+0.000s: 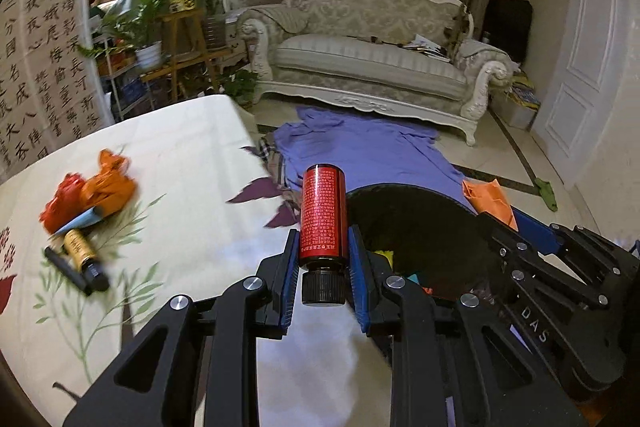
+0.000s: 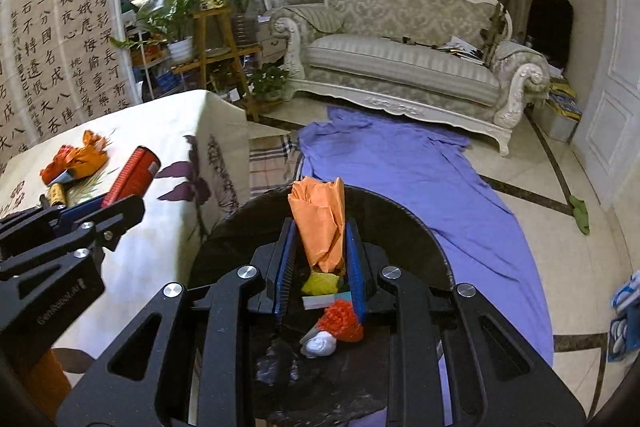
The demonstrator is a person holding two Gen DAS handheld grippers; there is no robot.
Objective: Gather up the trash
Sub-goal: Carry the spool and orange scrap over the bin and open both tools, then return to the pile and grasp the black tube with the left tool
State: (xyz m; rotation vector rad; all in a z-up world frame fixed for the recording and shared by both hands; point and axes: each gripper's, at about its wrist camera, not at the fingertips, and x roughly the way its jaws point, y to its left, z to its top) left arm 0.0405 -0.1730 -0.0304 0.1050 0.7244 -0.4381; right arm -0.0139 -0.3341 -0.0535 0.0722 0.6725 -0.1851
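Both grippers loaded at the table edge, beside the bin.

The left gripper [image 1: 322, 247] is clamped on a red bottle [image 1: 323, 213], cap toward the camera, held over the table's [image 1: 192, 163] right edge with the bin's [image 1: 420, 227] rim just beyond. The right gripper [image 2: 320, 247] pinches orange paper [image 2: 319, 223] directly above the bin's open mouth; yellow, red and white scraps [image 2: 334, 323] lie inside. On the table to the left remain an orange-red wrapper heap [image 1: 90, 193] and a gold bottle [image 1: 82, 255], blurred, apparently touching. Past the bin, a blue cloth [image 2: 400, 163] spreads over open floor up to the sofa [image 2: 400, 59]; the two grippers sit close side by side.
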